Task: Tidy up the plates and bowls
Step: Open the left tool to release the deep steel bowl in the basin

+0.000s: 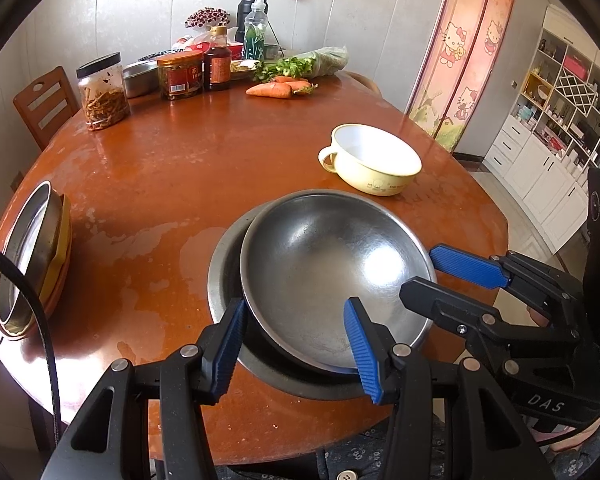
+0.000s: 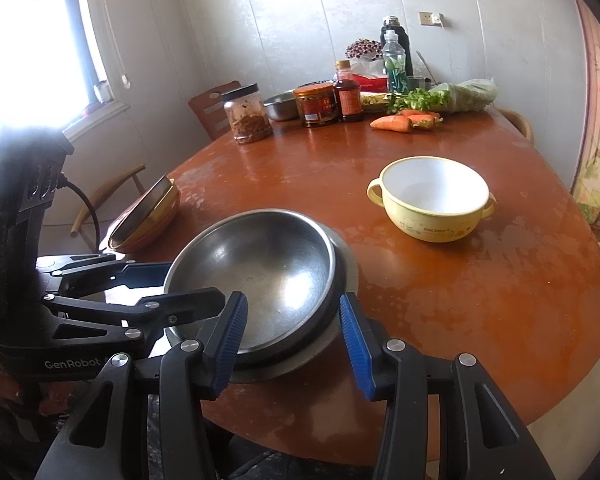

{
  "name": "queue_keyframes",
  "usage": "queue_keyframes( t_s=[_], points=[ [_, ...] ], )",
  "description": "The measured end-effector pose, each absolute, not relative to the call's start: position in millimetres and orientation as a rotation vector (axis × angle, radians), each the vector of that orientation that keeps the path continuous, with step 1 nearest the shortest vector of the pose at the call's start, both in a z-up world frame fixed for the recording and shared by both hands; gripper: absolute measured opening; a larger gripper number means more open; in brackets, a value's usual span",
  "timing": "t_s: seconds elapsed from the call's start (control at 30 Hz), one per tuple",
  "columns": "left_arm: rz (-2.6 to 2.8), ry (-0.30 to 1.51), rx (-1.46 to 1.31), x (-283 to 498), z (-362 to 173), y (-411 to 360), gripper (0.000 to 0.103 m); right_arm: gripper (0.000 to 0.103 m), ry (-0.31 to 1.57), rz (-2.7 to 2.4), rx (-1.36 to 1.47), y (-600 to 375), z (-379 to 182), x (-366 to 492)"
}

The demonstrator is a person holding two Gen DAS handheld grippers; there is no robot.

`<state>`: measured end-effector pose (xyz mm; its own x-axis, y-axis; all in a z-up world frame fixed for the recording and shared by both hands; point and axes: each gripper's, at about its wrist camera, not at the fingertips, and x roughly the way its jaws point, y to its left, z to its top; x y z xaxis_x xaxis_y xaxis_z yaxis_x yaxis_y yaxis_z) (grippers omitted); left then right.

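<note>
Shallow steel bowl (image 1: 324, 264) half-nested in wider steel bowl (image 1: 222, 280), right gripper (image 2: 292, 302) clamping its rim, left gripper (image 1: 296, 306) grip unclear; yellow two-handled bowl (image 1: 376, 164) left.

A steel bowl (image 1: 332, 276) sits tilted inside another steel bowl (image 1: 224, 276) at the near edge of the round table (image 1: 188, 168), the left gripper (image 1: 296, 344) straddling its near rim and the right gripper (image 1: 440, 276) at its right rim.
</note>
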<state>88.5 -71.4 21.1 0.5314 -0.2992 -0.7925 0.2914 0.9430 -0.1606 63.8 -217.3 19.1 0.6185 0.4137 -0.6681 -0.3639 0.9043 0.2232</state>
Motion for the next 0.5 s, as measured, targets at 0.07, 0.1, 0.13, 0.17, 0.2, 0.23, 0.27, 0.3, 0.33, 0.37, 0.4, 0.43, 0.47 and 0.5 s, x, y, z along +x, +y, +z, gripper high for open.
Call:
queue_keyframes(
  t_s=[0.07, 0.1, 0.13, 0.17, 0.2, 0.23, 0.27, 0.3, 0.33, 0.37, 0.4, 0.43, 0.47, 0.5],
  points=[
    [-0.348, 0.943, -0.003, 87.7, 21.7, -71.4, 0.050, 0.050, 0.784, 0.444, 0.071, -218.5, 19.5, 63.7],
    [-0.346, 0.941, 0.000, 87.4, 22.0, -71.8, 0.050, 0.050, 0.783, 0.443, 0.074, -218.6, 19.7, 63.6],
    [-0.345, 0.938, 0.001, 86.9, 22.2, -71.5, 0.050, 0.050, 0.783, 0.443, 0.076, -218.5, 19.7, 63.5],
    [-0.349, 0.933, -0.004, 86.5, 22.9, -70.6, 0.050, 0.050, 0.783, 0.443, 0.076, -218.5, 19.5, 63.2],
    [-0.351, 0.931, -0.007, 85.9, 23.2, -70.0, 0.050, 0.050, 0.784, 0.442, 0.074, -217.5, 19.5, 63.0],
    [-0.352, 0.929, -0.011, 85.7, 23.5, -69.0, 0.050, 0.050, 0.784, 0.441, 0.073, -218.1, 19.4, 62.9],
    [-0.352, 0.927, -0.012, 85.3, 23.8, -68.3, 0.051, 0.050, 0.784, 0.440, 0.072, -217.7, 19.7, 62.4],
    [-0.353, 0.926, -0.013, 85.0, 24.0, -67.7, 0.051, 0.050, 0.784, 0.438, 0.071, -216.9, 20.1, 62.2],
    [-0.352, 0.924, -0.013, 84.6, 24.2, -67.0, 0.051, 0.050, 0.782, 0.437, 0.072, -217.3, 20.4, 61.8],
    [-0.353, 0.921, -0.014, 83.7, 24.6, -66.3, 0.052, 0.051, 0.781, 0.435, 0.073, -216.6, 20.9, 61.8],
    [-0.355, 0.917, -0.015, 82.8, 25.4, -65.8, 0.052, 0.051, 0.782, 0.433, 0.073, -216.1, 21.1, 61.8],
    [-0.356, 0.913, -0.016, 82.3, 25.8, -65.5, 0.053, 0.051, 0.782, 0.433, 0.072, -216.1, 21.4, 61.8],
    [-0.360, 0.908, -0.019, 81.4, 26.7, -64.5, 0.053, 0.051, 0.780, 0.432, 0.069, -215.1, 22.1, 61.3],
    [-0.362, 0.906, -0.021, 81.5, 27.1, -63.9, 0.054, 0.052, 0.780, 0.431, 0.067, -214.5, 22.6, 61.0]
  ],
)
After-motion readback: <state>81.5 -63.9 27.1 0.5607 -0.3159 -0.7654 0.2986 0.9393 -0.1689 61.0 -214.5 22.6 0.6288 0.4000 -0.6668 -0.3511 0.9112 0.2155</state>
